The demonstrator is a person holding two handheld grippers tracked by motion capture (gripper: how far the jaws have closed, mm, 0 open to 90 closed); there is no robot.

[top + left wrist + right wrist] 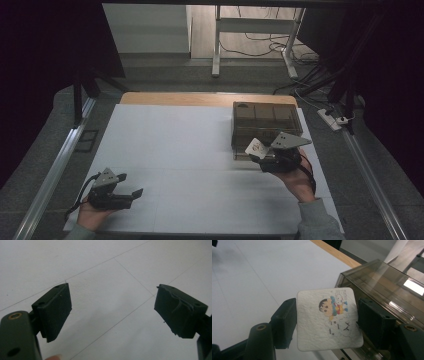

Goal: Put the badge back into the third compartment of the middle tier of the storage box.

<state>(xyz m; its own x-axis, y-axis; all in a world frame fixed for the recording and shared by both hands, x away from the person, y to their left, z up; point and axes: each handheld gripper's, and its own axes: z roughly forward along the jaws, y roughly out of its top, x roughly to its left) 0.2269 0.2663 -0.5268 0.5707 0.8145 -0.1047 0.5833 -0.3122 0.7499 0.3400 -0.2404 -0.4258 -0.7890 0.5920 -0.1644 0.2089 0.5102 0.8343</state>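
A square white coaster with a cartoon figure printed on it sits between the two black pads of my right gripper, which is shut on it. From the high view the coaster is held up just in front of a smoky see-through box, and the right gripper points left beside the box's near edge. My left gripper rests near the table's front left corner; its pads stand wide apart with nothing between them, over the bare white tabletop.
The box has a hinged clear lid and several compartments. A wooden strip runs along the table's far edge. Beyond it lie a desk frame, cables and a power strip on the floor.
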